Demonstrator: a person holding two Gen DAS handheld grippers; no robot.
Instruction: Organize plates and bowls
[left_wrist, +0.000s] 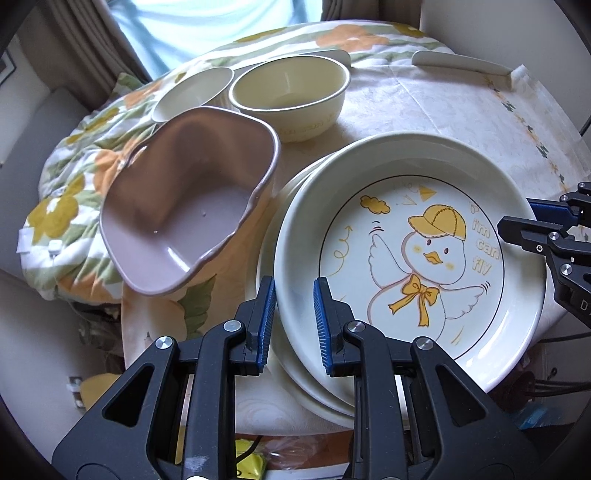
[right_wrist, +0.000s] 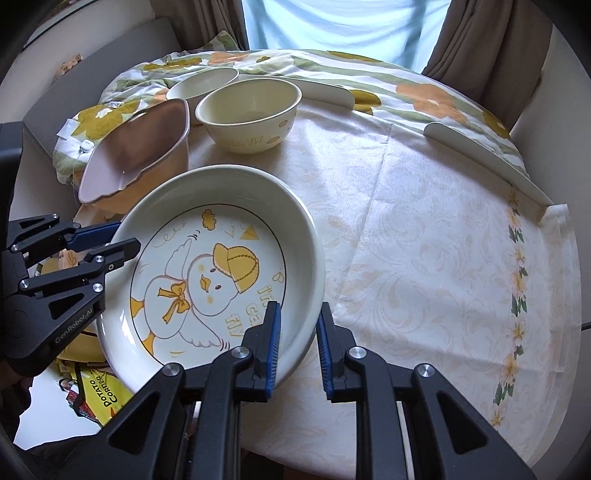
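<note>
Two cream bowls (left_wrist: 290, 96), one mauve bowl (left_wrist: 192, 199), three stacked plates (left_wrist: 410, 254).

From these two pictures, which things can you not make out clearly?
- Plates under the duck plate: the left wrist view shows only their rims; their count is unclear.
- Far small bowl: partly hidden behind the pink bowl and cream bowl.
- Cream bowl lettering: too blurred in both views.
- Yellow package: cut off by the duck plate, right wrist view.

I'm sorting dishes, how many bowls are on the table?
3: a pink bowl tilted at the left, a cream bowl behind it, and a white bowl partly hidden at the far left.
</note>
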